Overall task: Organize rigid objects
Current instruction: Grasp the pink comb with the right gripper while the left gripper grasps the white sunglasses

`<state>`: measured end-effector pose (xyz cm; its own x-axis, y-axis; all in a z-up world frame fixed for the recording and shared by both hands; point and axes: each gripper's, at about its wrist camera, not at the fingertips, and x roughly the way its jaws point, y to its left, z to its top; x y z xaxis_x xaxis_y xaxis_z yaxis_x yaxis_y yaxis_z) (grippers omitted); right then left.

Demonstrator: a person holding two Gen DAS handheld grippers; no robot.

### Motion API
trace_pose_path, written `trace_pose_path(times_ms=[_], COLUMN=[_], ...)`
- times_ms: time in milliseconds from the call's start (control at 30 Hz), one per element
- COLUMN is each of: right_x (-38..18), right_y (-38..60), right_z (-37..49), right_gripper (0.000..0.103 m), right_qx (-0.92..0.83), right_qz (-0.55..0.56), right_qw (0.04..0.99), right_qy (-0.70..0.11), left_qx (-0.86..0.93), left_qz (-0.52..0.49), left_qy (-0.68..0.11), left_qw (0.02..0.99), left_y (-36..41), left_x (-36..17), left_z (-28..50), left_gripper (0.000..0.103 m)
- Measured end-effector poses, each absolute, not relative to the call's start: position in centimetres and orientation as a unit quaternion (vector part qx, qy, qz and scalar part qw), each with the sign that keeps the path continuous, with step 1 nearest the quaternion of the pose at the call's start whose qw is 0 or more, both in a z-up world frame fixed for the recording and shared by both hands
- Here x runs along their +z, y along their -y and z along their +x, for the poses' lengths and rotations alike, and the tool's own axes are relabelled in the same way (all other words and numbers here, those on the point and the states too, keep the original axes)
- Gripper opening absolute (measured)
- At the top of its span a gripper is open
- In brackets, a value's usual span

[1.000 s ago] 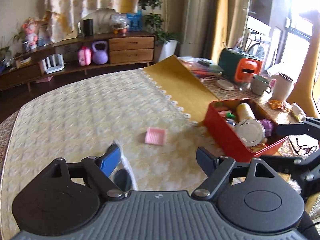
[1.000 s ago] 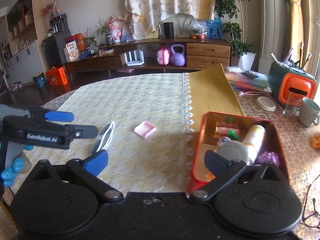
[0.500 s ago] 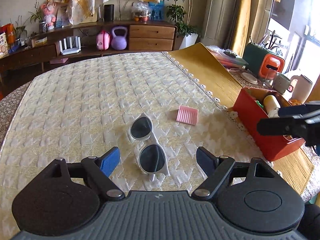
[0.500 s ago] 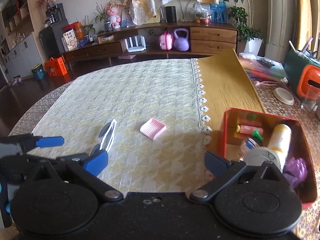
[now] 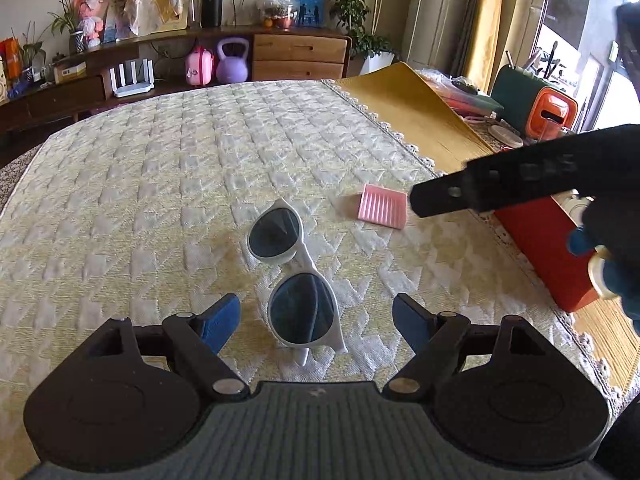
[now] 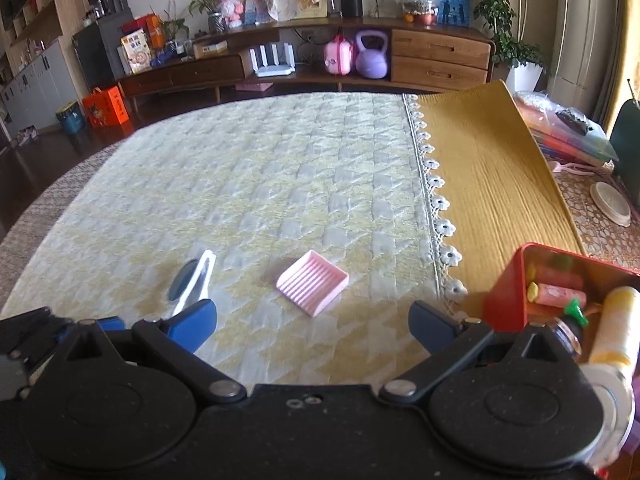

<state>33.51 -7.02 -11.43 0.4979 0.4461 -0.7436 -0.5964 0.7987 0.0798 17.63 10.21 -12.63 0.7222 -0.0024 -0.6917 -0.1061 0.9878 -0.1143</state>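
Progress, judging by layout: partly done. The red box (image 6: 505, 292) already holds a pile of stuff (a cream bottle, a pink tube, something with a green cap, more I can't make out), while two items are still loose on the quilted worktop (image 5: 140, 200): the white sunglasses (image 5: 294, 276) and the pink ridged tray (image 6: 313, 282). Left to right: the left tongs (image 5: 316, 317) are wide open with nothing gripped, and the near lens of the sunglasses sits right between the blue pads, not touched by either one. The long axis of the sunglasses runs almost straight away from those tongs, tilted slightly left at the far end; they lie lenses up, with what looks like a folded temple tip poking back toward the tongs. Next, the pink tray lies ahead and to the right of the left tongs, and dead ahead of the right tongs (image 6: 313, 324), between the lines of the two pads but well beyond them. Its ridges run diagonally, with the open lip at its near-left edge as seen from the right tongs. The right tongs are also wide open and empty. The red box is just beside the right pad on the far right. Likely remaining: grab the sunglasses and the tray, then drop both in the box.
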Motion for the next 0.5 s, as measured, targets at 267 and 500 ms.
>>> trace_pose_path(times_ms=[267,500], right_x=[-13.4,-14.5], right_y=[4.7,3.0], right_z=[35.7,36.5], right_gripper=[0.098,0.094], right_qx=[0.290,0.278], right_qz=[-0.098,-0.100], right_qw=[0.858,0.858], right_qy=[-0.412,-0.421], left_qx=[0.035,0.039], left_qz=[-0.066,-0.065], left_qy=[-0.364,-0.360], left_qw=[0.929,0.930], left_y=[-9.9,-9.8], left_x=[-13.8,-14.4], left_z=[17.9,17.8], left_gripper=[0.083,0.083])
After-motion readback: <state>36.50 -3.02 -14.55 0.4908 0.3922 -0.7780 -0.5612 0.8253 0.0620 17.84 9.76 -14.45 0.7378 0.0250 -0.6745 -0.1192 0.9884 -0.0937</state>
